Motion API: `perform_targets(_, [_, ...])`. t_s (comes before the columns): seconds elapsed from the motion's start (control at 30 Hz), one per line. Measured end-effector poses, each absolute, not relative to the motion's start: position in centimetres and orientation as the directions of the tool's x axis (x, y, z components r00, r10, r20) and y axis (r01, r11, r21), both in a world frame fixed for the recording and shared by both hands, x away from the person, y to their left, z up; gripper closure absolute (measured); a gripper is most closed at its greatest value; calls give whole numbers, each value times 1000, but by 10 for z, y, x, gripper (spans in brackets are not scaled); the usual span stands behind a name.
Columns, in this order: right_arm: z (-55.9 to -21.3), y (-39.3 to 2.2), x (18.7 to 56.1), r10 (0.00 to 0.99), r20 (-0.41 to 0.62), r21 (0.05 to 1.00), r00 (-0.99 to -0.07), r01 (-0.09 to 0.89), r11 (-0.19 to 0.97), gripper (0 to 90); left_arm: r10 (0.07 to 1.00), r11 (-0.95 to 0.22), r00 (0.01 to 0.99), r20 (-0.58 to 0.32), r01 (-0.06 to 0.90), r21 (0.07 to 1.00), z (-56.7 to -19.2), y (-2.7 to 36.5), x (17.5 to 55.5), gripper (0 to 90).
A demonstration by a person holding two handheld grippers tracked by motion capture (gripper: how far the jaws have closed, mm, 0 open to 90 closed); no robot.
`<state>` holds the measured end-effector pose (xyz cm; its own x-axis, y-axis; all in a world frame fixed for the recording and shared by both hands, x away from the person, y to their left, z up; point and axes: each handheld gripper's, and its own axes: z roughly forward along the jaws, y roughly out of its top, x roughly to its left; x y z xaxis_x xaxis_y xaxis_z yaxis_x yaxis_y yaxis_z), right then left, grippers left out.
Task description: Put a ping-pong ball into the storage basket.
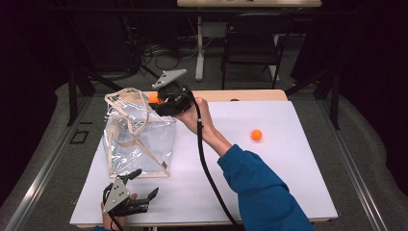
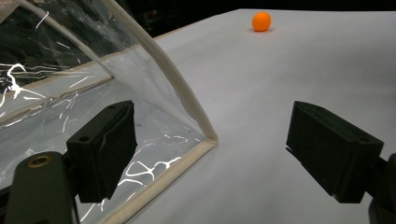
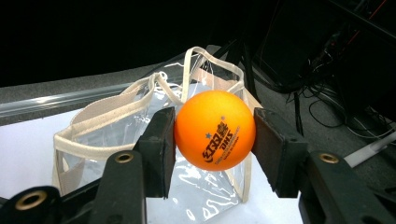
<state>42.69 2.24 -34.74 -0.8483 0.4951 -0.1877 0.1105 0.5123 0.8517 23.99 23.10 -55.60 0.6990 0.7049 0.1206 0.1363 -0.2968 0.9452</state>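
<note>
1. Right gripper (image 3: 215,140) is clamped on an orange table-tennis ball (image 3: 215,129), one black pad pressing each side; in the high view it is held above the open top of the clear plastic tote bag (image 1: 138,139), near the bag's far rim.
2. Left gripper (image 1: 137,190) rests low near the table's front edge with its jaws spread and nothing between them, just beside the bag's near bottom corner (image 2: 210,139).
3. A second orange ball (image 1: 256,134) lies on the white table cover (image 1: 288,183), well apart from the bag.
4. Risk, as I judge it: the bag's mouth is floppy and its cream fabric handles (image 3: 140,105) droop across the opening, so a ball let go off-centre could strike a handle or the rim and bounce out onto the table.
5. The ball is smooth, hard and light, held only at two small contact areas; a loose squeeze or a jolt could let it slip early.
6. With the left gripper not holding the bag, a nudge from the right gripper could tip or slide the light bag.
7. Materials: glossy, creased transparent film with woven cream edging; a matte round ball with dark printed lettering; blocky black jaw pads.
</note>
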Motion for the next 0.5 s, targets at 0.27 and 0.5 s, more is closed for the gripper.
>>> perform_targets(0.27, [-348,28,426,495,-178,862,-850,108,496,506,705,-298,698,122,135,945,-556,231,239,158])
perform_targets(0.5, [-349,34,425,492,-185,862,-851,100,497,506,705,-296,698,121,135,946,-556,231,239,158])
